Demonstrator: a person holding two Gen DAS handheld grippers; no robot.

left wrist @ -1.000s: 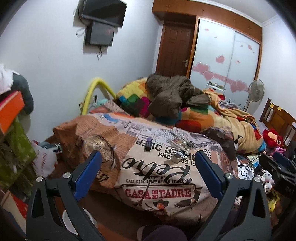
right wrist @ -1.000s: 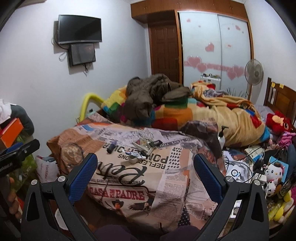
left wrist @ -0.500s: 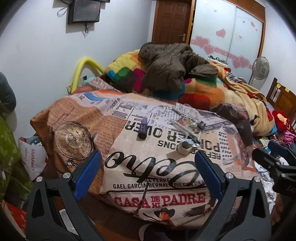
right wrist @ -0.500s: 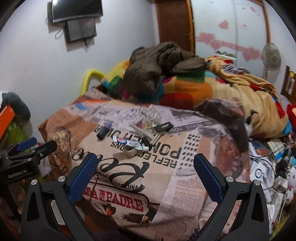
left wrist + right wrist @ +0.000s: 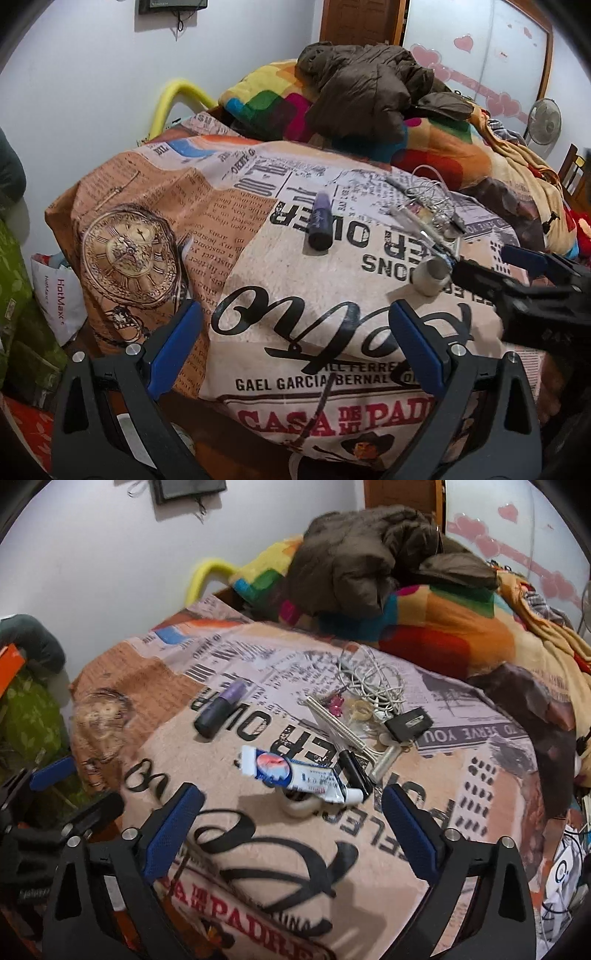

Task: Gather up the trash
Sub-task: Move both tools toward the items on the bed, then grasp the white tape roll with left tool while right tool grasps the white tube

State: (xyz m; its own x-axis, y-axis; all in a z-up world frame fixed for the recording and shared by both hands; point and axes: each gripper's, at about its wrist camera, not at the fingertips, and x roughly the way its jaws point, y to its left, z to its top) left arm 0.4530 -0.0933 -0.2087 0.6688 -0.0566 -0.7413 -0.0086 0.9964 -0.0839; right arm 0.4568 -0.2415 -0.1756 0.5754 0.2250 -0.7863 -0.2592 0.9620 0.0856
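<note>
Small items lie on the newspaper-print blanket (image 5: 332,325). A purple and black tube (image 5: 319,221) (image 5: 219,710) rests to the left. A white toothpaste tube (image 5: 295,771) lies across a small tape roll (image 5: 299,806) (image 5: 432,282). Behind them are a black pen (image 5: 356,770), a clear comb (image 5: 336,723), a black key fob (image 5: 408,723) and a tangled white cable (image 5: 373,686). My right gripper (image 5: 293,805) hovers just before the roll and toothpaste tube; its jaws are closing, still wide, and the pads touch nothing. My left gripper (image 5: 295,325) is open and empty over the blanket's front.
A brown jacket (image 5: 369,92) lies on a colourful quilt (image 5: 443,155) at the back of the bed. A yellow rail (image 5: 177,96) stands by the wall. A white bag (image 5: 55,295) and green packages (image 5: 14,288) crowd the floor on the left. A fan (image 5: 545,122) stands on the right.
Both grippers have dropped and come closer to the bed, tilting downward, so the items loom larger. The right gripper's fingers stand slightly narrower than before.
</note>
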